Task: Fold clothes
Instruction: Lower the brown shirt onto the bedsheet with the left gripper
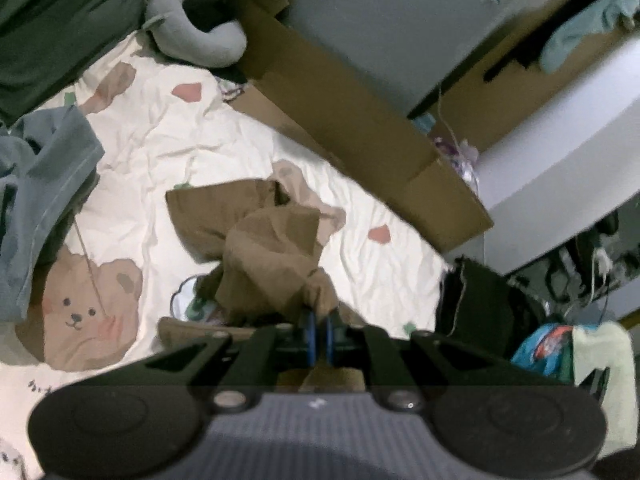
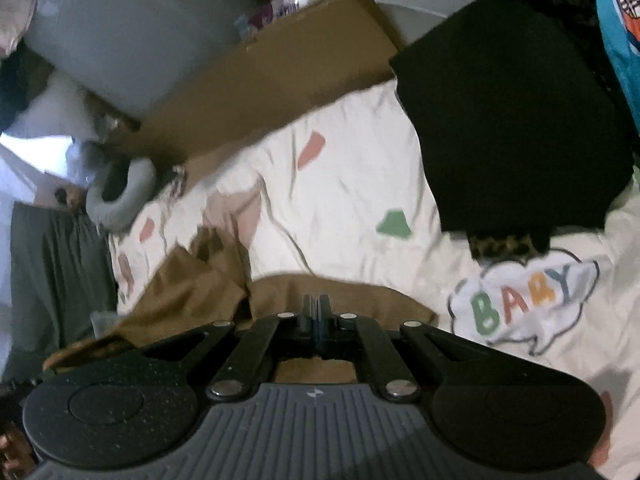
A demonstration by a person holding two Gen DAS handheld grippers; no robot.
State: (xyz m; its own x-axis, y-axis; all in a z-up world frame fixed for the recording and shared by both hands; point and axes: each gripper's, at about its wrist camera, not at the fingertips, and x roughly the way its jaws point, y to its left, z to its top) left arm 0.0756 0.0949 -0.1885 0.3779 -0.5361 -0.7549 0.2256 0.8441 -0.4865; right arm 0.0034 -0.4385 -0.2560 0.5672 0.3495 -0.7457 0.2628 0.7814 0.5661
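**A:** Where is the garment?

**B:** The brown garment (image 1: 260, 240) lies crumpled in the middle of the bed (image 1: 160, 152), on a cream sheet printed with bears. The left claw (image 1: 319, 326) is clamped on a bunched corner of it; the cloth rises in a twist to the blue pads (image 1: 309, 330).

**A:** And the other side?

**B:** The right claw (image 2: 318, 308) has its jaws pressed together over the same brown garment (image 2: 340, 300). The fingertips sit on a smooth edge of the fabric, but the blur hides whether any cloth is pinched between them.

**A:** What crowds the bed?

**B:** Plenty. A long flattened cardboard box (image 1: 352, 120) runs along the far edge, touching the sheet. A grey neck pillow (image 1: 192, 28) sits at its end, beside a dark green cloth (image 1: 52, 28). On the left, a blue-grey garment (image 1: 44, 184) sprawls over the sheet, with a thin cord trailing across the bear print.

**A:** Anything close to the right claw?

**B:** A folded black garment (image 2: 512, 120) rests on the sheet ahead of it and to the right, with a scrap of leopard print (image 2: 500, 246) poking out underneath, just above a cloud print reading "BABY" (image 2: 520, 300). A bright blue patterned cloth (image 2: 620, 40) hangs at the far right edge.
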